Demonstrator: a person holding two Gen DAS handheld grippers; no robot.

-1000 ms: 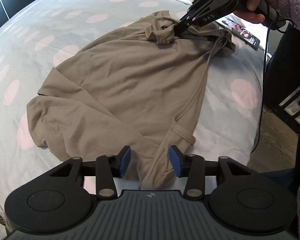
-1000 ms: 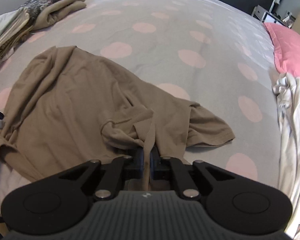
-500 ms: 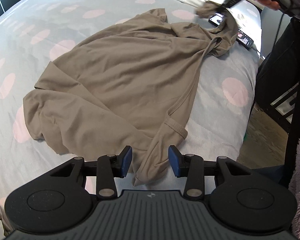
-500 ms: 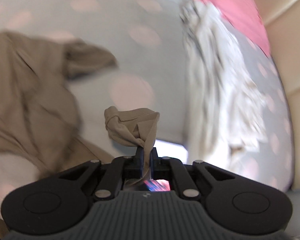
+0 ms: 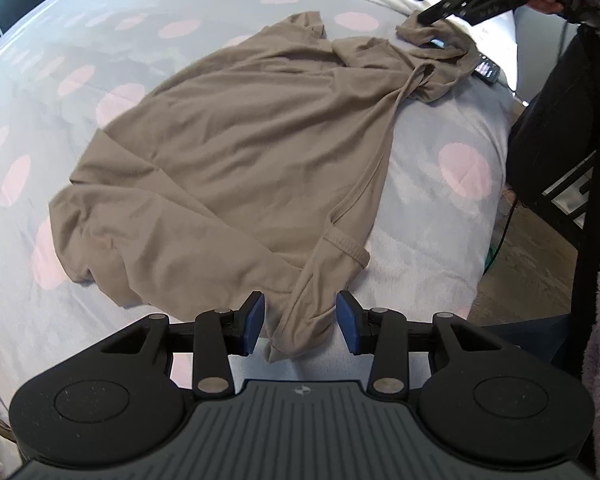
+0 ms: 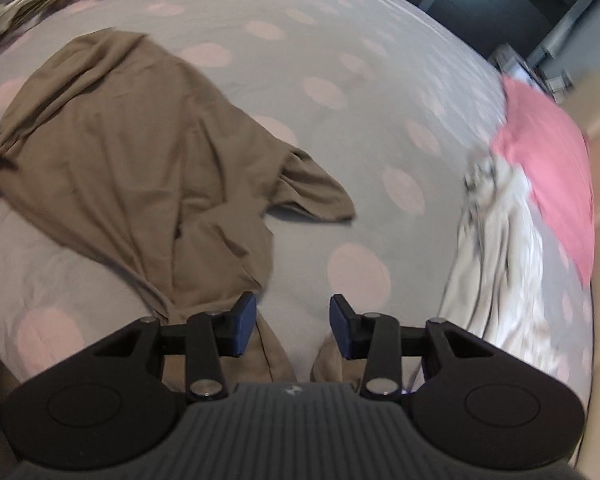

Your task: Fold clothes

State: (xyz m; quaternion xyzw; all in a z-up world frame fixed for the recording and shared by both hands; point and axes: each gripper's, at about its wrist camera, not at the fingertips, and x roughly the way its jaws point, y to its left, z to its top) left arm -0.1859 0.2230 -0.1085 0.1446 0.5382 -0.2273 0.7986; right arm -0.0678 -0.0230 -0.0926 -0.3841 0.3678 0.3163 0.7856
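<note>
Right hand-held gripper (image 6: 292, 330) was opening, dropping the taupe jersey shirt's (image 5: 236, 168) sleeve flat; left hand-held gripper (image 5: 300, 326) stood open around the hem, ungripped.

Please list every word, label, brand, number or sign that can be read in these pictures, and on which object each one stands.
No text can be read with certainty.
Right hand-held gripper: pale lettering on its side, too small and blurred to read.
Phone: its lit screen shows colours only, no legible words.
Left hand-held gripper: a small round emblem on its body, without letters.

bed: grey duvet (image 5: 100, 40), pink dots | phone (image 5: 486, 69) at edge | pink pillow (image 6: 548, 168)
</note>
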